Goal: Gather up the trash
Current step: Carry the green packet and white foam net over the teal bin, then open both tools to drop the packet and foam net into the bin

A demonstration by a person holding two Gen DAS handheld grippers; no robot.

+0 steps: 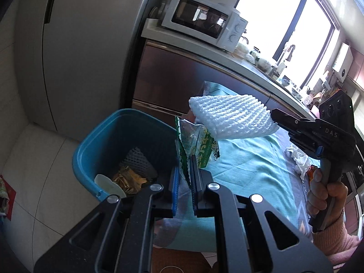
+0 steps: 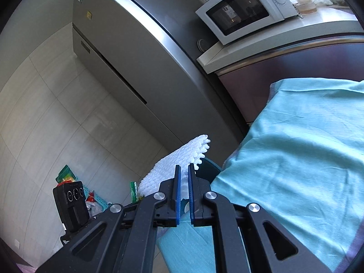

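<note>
Landmark: the blue bin (image 1: pixel 107 150), standing on the pale tile floor against the end of the table with the teal cloth (image 1: pixel 245 159).

Left gripper (image 1: pixel 185 166): jaws nearly together, clamped on a clear plastic wrapper (image 1: pixel 198 145) with green print. The wrapper sticks up from the pads just beside the bin's near rim, at the table edge. Its lower part is hidden between the pads.

Right gripper (image 2: pixel 184 170): jaws pressed on a white foam net (image 2: pixel 173 161). In the left wrist view this net (image 1: pixel 232 118) hangs level over the cloth, just beyond the bin, pinched at one end by the right gripper (image 1: pixel 276 116), with a hand (image 1: pixel 325 195) in a pink sleeve on the grip.

Hard to make out:
- Inside the bin: a dark mesh piece, something gold and crinkled, a pale disc at the near wall. Probably earlier scraps; cannot tell what they are.
- A crumpled white wad (image 1: pixel 298 159) on the cloth, well beyond the bin, half behind the right gripper's handle; an orange bit beside it is mostly covered.
- Counter items past the microwave (image 1: pixel 204 20) are washed out by window glare.

View differences:
- The right wrist view shows only a sliver of the bin's rim past the foam net; its contents are hidden there.
- The right wrist view alone shows the left gripper's camera block and a green crate of clutter on the floor, on the bin's far side.
- Only the left wrist view shows the wad and the hand.
</note>
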